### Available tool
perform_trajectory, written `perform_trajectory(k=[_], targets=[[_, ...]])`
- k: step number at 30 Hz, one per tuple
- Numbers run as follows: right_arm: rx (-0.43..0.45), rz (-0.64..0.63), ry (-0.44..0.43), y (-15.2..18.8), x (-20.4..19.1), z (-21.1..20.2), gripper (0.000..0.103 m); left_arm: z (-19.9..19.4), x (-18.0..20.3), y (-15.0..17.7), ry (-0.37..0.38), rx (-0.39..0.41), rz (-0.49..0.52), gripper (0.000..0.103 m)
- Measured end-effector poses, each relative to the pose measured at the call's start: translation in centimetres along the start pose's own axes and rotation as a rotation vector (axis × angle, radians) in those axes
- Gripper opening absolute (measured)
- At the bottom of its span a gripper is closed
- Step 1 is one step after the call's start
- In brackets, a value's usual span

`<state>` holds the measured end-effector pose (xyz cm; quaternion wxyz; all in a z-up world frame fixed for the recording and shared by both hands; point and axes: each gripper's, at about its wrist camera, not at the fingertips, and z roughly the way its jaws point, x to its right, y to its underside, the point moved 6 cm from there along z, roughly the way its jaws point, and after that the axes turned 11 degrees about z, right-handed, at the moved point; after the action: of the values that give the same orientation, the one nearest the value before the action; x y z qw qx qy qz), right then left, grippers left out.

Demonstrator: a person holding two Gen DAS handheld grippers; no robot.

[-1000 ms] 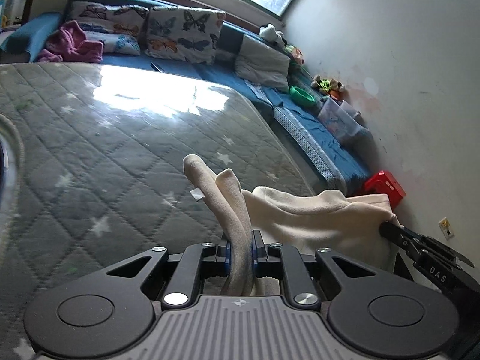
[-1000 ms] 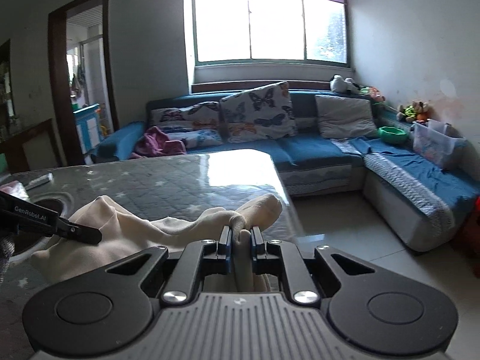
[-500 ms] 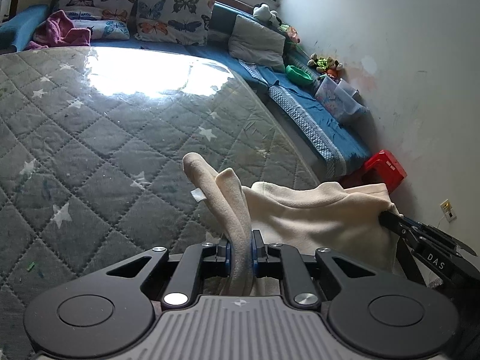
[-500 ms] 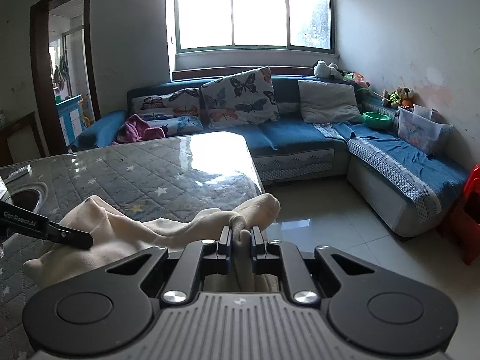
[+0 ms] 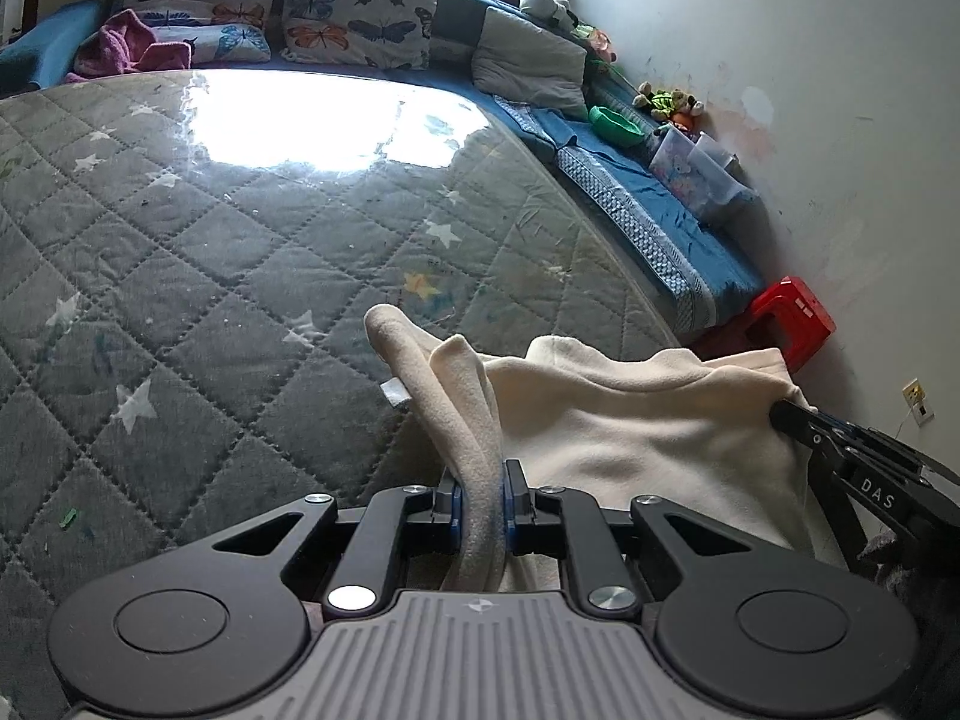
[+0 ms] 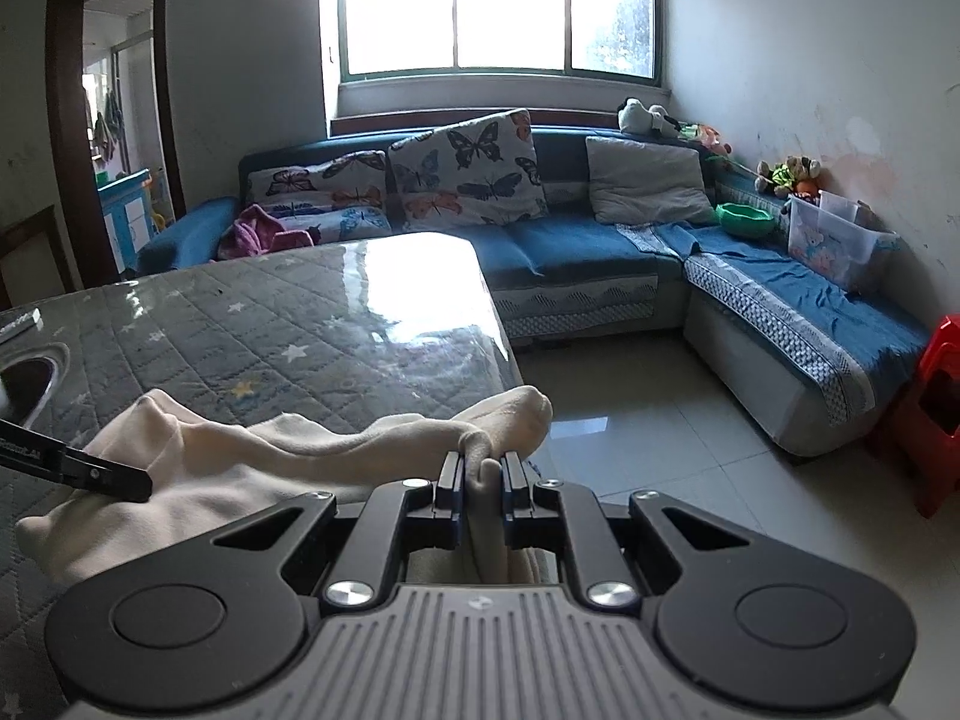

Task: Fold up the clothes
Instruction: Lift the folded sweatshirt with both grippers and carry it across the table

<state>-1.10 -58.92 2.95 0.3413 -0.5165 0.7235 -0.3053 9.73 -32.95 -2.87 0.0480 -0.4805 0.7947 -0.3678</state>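
Note:
A cream fleece garment (image 5: pixel 630 420) hangs stretched between my two grippers at the near right corner of the quilted grey table (image 5: pixel 210 240). My left gripper (image 5: pixel 483 495) is shut on one bunched edge of it. My right gripper (image 6: pixel 483 480) is shut on the other edge (image 6: pixel 504 420). The right gripper also shows at the far right of the left wrist view (image 5: pixel 840 450), and the left one at the left of the right wrist view (image 6: pixel 78 468). The garment (image 6: pixel 240 480) sags between them over the table edge.
A blue corner sofa (image 6: pixel 600 240) with butterfly cushions (image 6: pixel 468 168) stands behind the table, with a purple cloth (image 6: pixel 258 231), a green bowl (image 6: pixel 744 219) and a clear box (image 6: pixel 834 246) on it. A red stool (image 6: pixel 936 408) stands at the right wall. Tiled floor (image 6: pixel 630 420) lies right of the table.
Both grippers have moved forward over the table with the garment still held. The views have tilted down slightly, and the table fills more of them.

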Motion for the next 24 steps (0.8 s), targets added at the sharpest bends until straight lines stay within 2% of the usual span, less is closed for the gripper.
perform_trajectory(k=[12, 16, 21, 24], targets=[[-0.045, 0.017, 0.022, 1.0, 0.7, 1.2, 0.013, 0.3, -0.5, 0.4, -0.006, -0.021, 0.005, 0.014], [-0.040, 0.019, 0.034, 1.0, 0.8, 1.3, 0.018, 0.2, -0.7, 0.3, -0.014, -0.026, 0.004, 0.018], [-0.023, 0.028, 0.048, 0.7, 1.2, 0.7, 0.019, -0.2, -0.6, 0.1, -0.024, -0.021, 0.023, 0.019], [-0.008, 0.030, 0.048, 0.4, 1.0, 0.2, 0.022, -0.7, -0.5, -0.2, -0.036, -0.008, 0.029, 0.026]])
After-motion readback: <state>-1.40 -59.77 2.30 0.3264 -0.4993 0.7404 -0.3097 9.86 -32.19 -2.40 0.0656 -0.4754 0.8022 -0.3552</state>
